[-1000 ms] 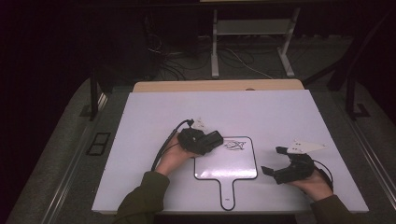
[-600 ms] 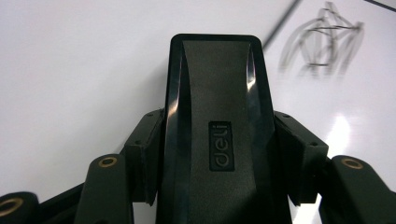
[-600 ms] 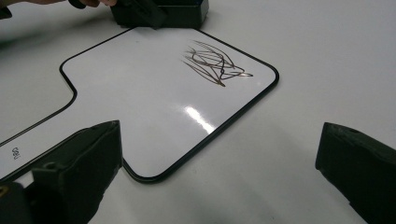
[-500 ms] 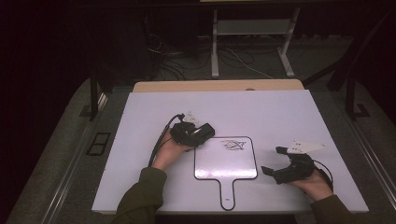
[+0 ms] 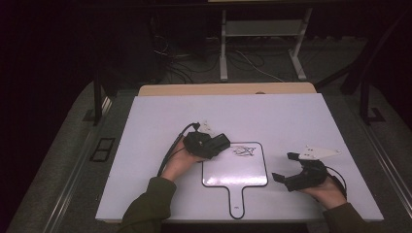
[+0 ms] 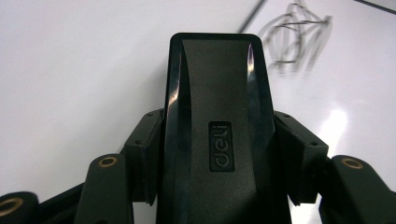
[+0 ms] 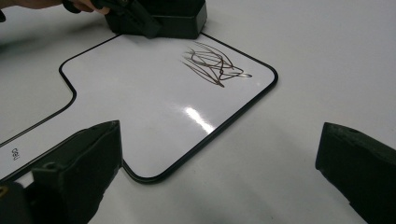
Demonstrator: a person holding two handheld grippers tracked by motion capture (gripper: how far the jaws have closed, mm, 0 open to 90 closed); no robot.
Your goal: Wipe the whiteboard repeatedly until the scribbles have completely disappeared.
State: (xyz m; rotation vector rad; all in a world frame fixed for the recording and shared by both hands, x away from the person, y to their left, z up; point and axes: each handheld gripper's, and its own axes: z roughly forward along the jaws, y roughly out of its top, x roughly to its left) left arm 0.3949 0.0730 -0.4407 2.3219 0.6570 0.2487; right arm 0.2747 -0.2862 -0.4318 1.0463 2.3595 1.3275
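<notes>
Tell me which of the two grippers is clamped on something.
The left gripper, by the whiteboard's top left corner: its jaws grip a black eraser. The right gripper, right of the board, has jaws spread wide with nothing between them.

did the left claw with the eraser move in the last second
Yes. In the high view the left claw, shut on the black eraser, has slid left off the scribble toward the top-left corner of the paddle-shaped whiteboard.

Black eraser (image 6: 215, 135) flat at the upper left corner of scribbled paddle-shaped whiteboard (image 5: 235, 172).
</notes>
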